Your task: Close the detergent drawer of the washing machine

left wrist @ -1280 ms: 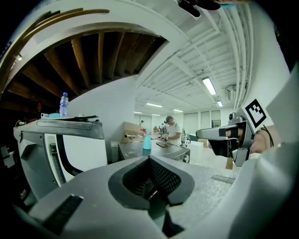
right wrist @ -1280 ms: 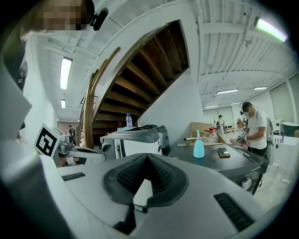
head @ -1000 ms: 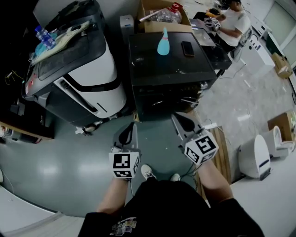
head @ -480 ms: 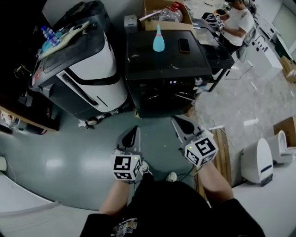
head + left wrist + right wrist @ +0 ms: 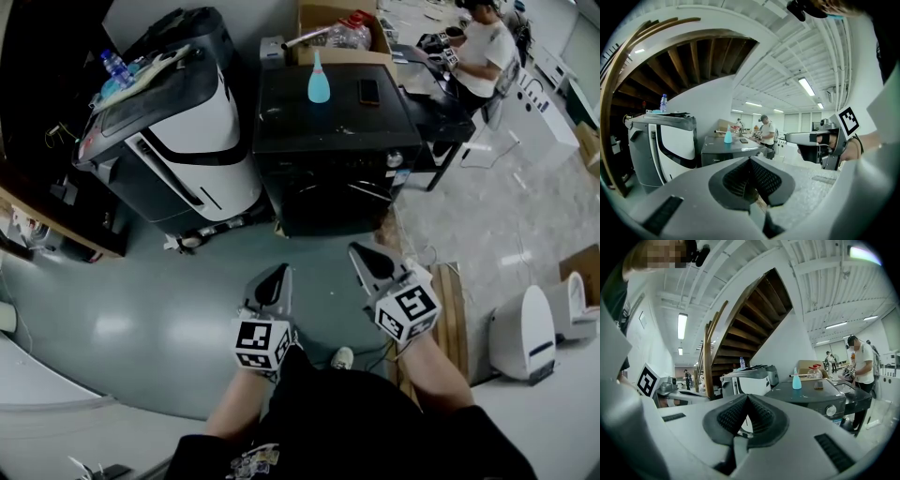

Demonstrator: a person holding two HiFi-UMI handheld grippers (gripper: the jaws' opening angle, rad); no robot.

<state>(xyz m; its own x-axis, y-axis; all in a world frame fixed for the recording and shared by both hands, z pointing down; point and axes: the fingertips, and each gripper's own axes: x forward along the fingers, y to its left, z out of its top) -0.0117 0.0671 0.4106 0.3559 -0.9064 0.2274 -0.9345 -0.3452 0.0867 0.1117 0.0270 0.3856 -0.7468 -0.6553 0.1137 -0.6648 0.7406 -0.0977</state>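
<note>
The black washing machine (image 5: 328, 141) stands ahead of me, with a blue bottle (image 5: 319, 81) and a phone (image 5: 368, 91) on its lid. Its front panel (image 5: 330, 167) is dark, and I cannot make out how the detergent drawer stands. My left gripper (image 5: 279, 271) and right gripper (image 5: 359, 251) hover over the floor, a step short of the machine. Both are shut with nothing in them. The left gripper view shows its pads (image 5: 751, 161) meeting, with the machine (image 5: 726, 152) beyond. In the right gripper view the jaws (image 5: 746, 399) are closed too, and the machine's knob (image 5: 830, 410) shows.
A white-and-black appliance (image 5: 178, 131) stands left of the washer, with a water bottle (image 5: 112, 66) on top. A cardboard box (image 5: 337, 26) sits behind. A person (image 5: 480, 45) sits at a desk at the back right. A wooden board (image 5: 452, 300) and a white device (image 5: 523, 323) lie to the right.
Both grippers have drawn back from the washing machine, and the strip of floor between them and it has widened. Their jaws have stayed shut.
</note>
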